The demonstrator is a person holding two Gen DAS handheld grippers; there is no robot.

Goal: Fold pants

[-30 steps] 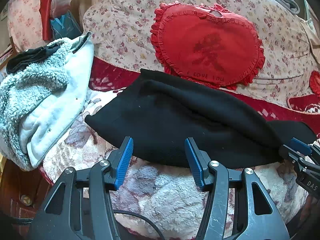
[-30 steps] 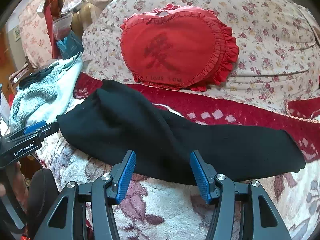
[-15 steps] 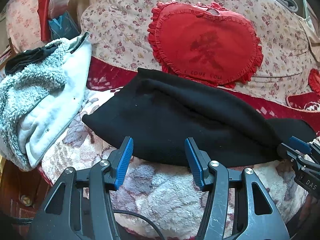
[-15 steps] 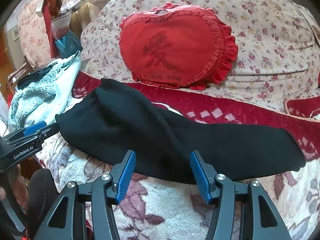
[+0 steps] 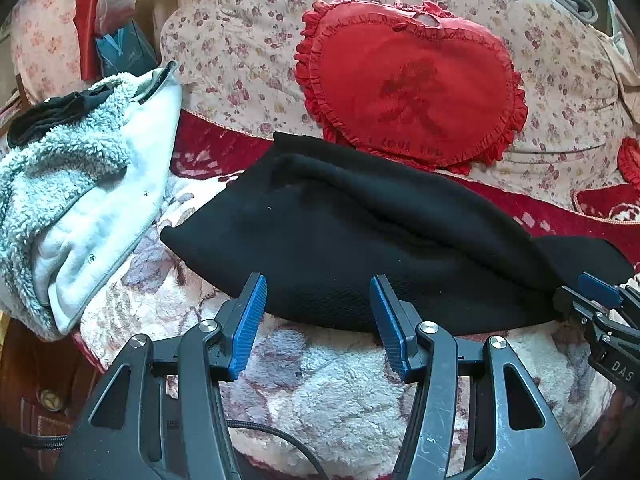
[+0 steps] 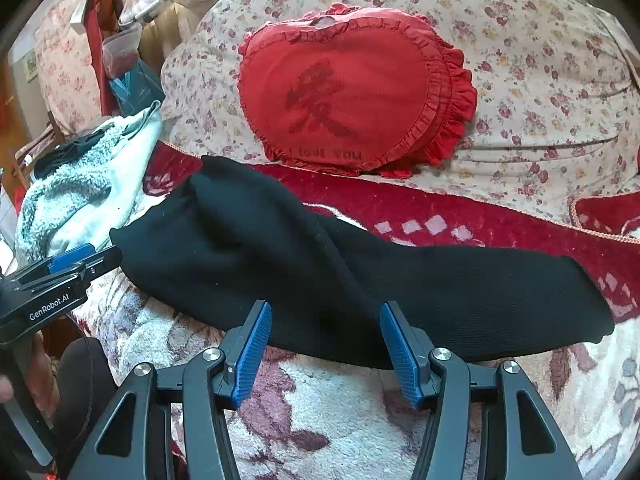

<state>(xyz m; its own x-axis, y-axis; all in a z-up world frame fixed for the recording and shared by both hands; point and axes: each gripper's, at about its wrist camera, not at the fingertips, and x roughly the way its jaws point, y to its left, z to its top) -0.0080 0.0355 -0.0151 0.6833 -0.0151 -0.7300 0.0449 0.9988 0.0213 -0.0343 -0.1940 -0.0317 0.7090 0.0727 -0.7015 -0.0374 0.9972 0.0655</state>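
Observation:
Black pants [image 5: 360,236] lie folded lengthwise across a fluffy floral blanket on the sofa seat, waist end to the left, leg ends to the right [image 6: 520,300]. My left gripper [image 5: 316,312] is open and empty, its blue pads just short of the pants' near edge. My right gripper [image 6: 326,340] is open and empty at the near edge of the pants' middle. The right gripper also shows at the right edge of the left wrist view [image 5: 596,292], and the left gripper at the left of the right wrist view [image 6: 76,260].
A red heart-shaped cushion [image 5: 412,84] leans on the floral sofa back [image 5: 240,40]. A pale fleece garment [image 5: 80,184] is piled at the left of the seat. A red band [image 6: 460,216] runs behind the pants.
Both views have shifted only slightly; the grippers stay open at the pants' near edge. The pants have not moved.

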